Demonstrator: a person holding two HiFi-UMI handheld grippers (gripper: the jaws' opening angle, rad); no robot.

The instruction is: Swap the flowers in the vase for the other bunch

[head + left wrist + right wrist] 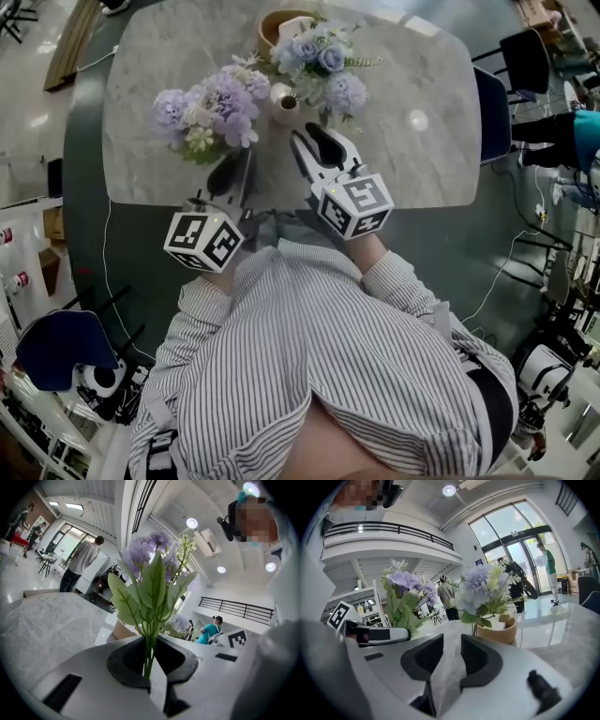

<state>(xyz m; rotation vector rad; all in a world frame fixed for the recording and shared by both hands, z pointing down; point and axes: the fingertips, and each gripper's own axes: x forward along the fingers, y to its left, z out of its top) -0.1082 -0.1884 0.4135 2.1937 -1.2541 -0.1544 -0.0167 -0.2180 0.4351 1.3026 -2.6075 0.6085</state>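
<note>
One lilac bunch (211, 108), stems pinched in my left hand-held gripper (232, 175), runs long-axis away from me, heads over the desk (422, 169), left of the vase (284, 103). My right hand-held gripper (314, 145), nearly level, gapes empty just short of the vase.

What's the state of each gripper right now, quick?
Left gripper: shut on the stems of the purple flower bunch.
Right gripper: open, nothing between its jaws.
</note>
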